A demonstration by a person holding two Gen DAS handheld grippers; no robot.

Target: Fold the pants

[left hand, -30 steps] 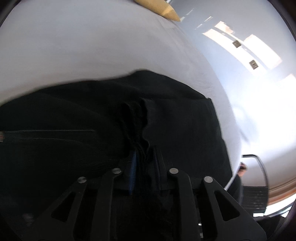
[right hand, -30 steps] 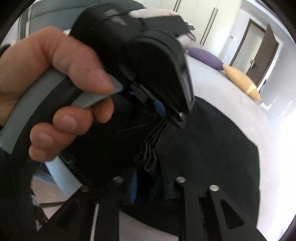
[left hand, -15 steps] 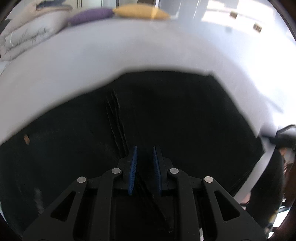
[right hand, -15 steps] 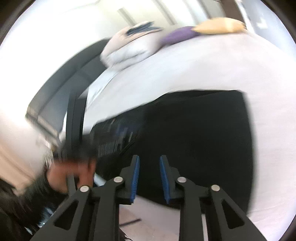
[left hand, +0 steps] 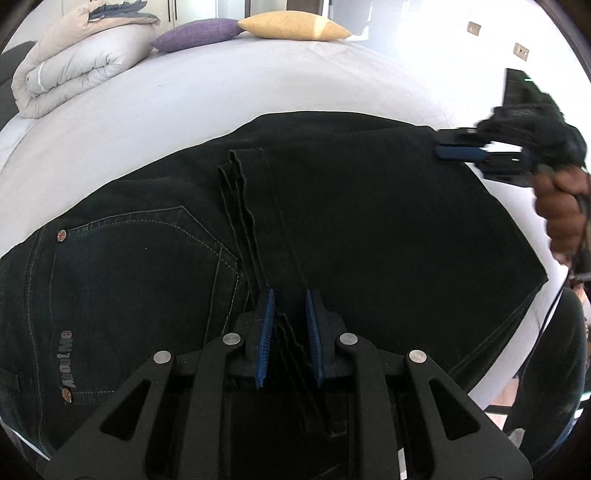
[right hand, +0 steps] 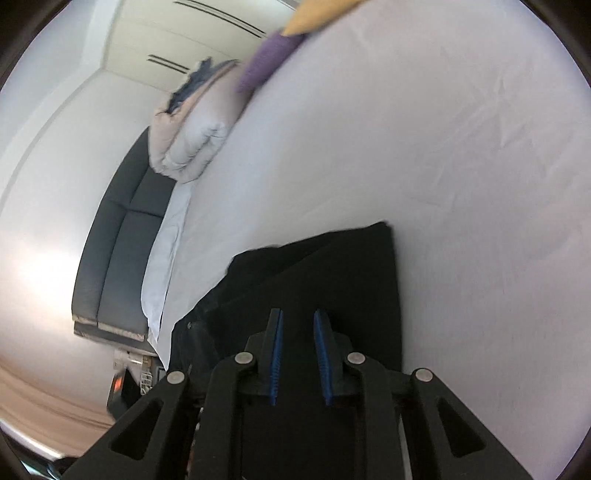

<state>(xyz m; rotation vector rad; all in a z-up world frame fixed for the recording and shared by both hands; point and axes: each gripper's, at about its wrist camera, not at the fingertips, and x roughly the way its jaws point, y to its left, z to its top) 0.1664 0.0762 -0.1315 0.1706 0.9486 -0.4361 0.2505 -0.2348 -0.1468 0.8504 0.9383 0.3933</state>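
Observation:
Black jeans (left hand: 332, 229) lie folded on a white bed (left hand: 258, 81), the leg hems laid over the seat next to the back pocket (left hand: 147, 258). My left gripper (left hand: 290, 299) is open, its blue pads just above the hem edge, holding nothing. My right gripper (right hand: 298, 317) is open and empty over the folded end of the jeans (right hand: 332, 280). In the left wrist view the right gripper (left hand: 458, 151) shows at the far right corner of the jeans, held by a hand.
A rolled white duvet (left hand: 70, 70), a purple cushion (left hand: 195, 33) and a yellow cushion (left hand: 291, 26) lie at the far end of the bed. A dark headboard (right hand: 122, 240) stands at the bed's left side. The bed edge and floor are at lower right.
Both grippers let go of the bunched hems and opened. The jeans now lie flat and folded. The right gripper swung away to the far right corner of the jeans.

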